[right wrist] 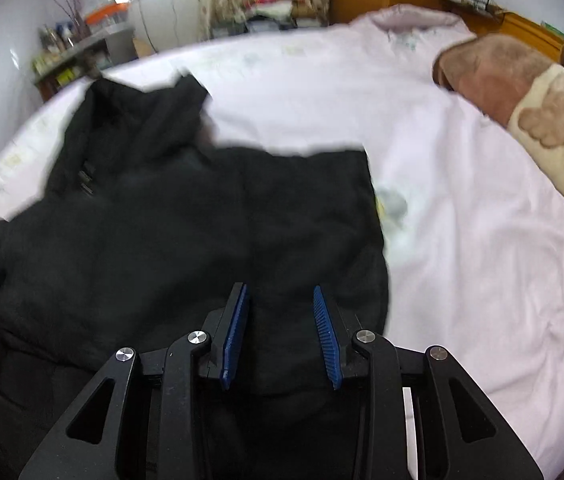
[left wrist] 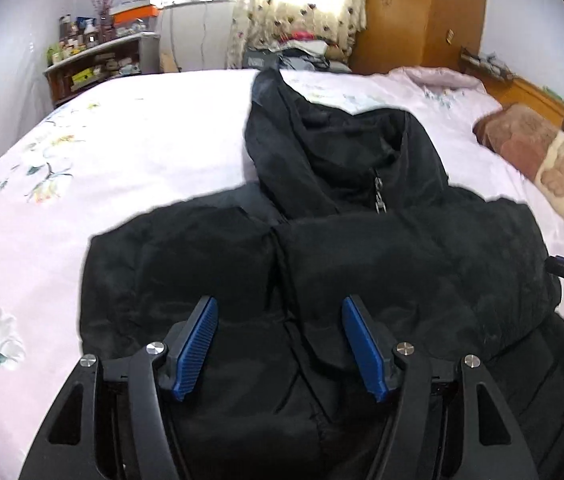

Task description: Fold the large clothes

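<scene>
We have a black padded jacket point(left wrist: 361, 240) lying on the bed point(left wrist: 122, 160), which is covered by a pale pink sheet with a flower print. In the left wrist view the jacket's hood point(left wrist: 321, 136) reaches toward the far side of the bed, and a metal zipper pull point(left wrist: 379, 194) hangs at the collar. Both sleeves appear folded in over the chest, meeting near the middle.

Our left tongs point(left wrist: 280, 312) are spread wide above the near part of the jacket, with the blue ribbed pads point(left wrist: 202, 344) apart and nothing between them but the dark cloth below; we cannot tell whether they touch it. At the right edge of that view a bit of the other black tool shows beside the jacket.

Our right tongs point(right wrist: 280, 304) are also spread, though less widely, over the jacket point(right wrist: 202, 220) near its right edge. This view is blurred. To the right of the jacket the sheet lies bare, and a brown and cream blanket point(right wrist: 521, 92) sits at the far right of the bed. Beyond the bed we see a cluttered shelf point(left wrist: 94, 56), flowered curtains point(left wrist: 301, 0) and a wooden wardrobe point(left wrist: 421, 12).
</scene>
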